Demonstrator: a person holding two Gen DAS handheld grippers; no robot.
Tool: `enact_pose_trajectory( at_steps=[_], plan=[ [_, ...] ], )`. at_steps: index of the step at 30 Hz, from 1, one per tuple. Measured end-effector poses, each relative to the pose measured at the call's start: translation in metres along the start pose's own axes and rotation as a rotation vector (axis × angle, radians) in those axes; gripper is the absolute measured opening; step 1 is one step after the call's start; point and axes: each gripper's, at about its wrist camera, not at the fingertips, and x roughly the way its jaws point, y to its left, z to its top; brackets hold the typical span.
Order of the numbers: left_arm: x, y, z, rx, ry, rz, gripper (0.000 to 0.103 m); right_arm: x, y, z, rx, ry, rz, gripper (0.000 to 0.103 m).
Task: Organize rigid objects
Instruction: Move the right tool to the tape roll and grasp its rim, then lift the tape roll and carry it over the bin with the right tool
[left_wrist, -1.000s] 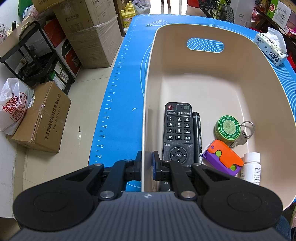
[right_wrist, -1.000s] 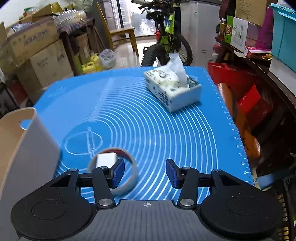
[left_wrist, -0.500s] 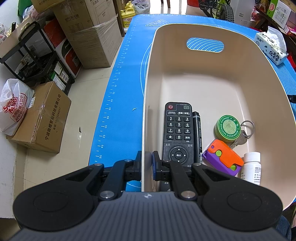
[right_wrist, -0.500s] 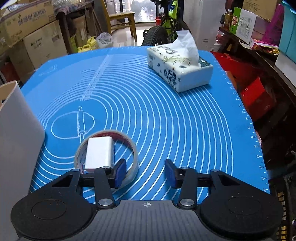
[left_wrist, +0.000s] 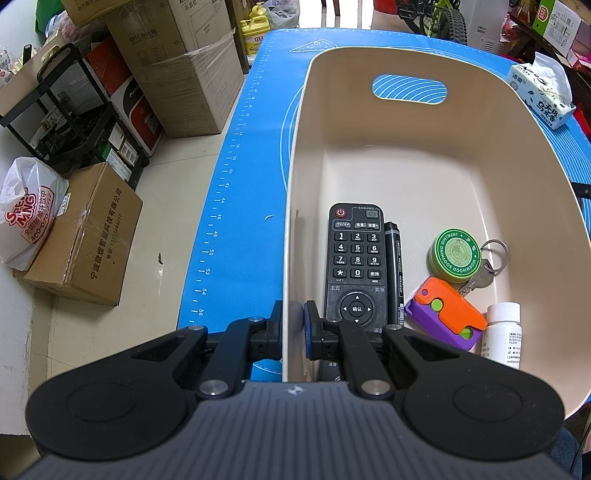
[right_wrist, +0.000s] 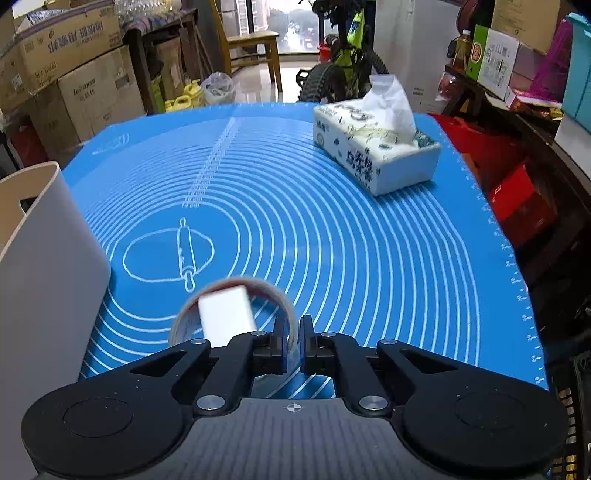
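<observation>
The near left wall of the cream bin is clamped by the left gripper. The jaws of the right gripper have just been closing and are pinched on the near rim of the tape roll, which rests on the blue mat right of the bin, around a white block. The pick-up step is judged in hand; next, a lift leftward over the bin wall is called for.
</observation>
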Motion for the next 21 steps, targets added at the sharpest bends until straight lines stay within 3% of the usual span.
enact_pose_trajectory(
  at_steps=[21],
  plan=[
    [0.0, 0.0, -0.001, -0.003, 0.0, 0.0, 0.011, -0.069, 0.001, 0.022, 0.008, -0.157, 0.042, 0.016]
  ],
)
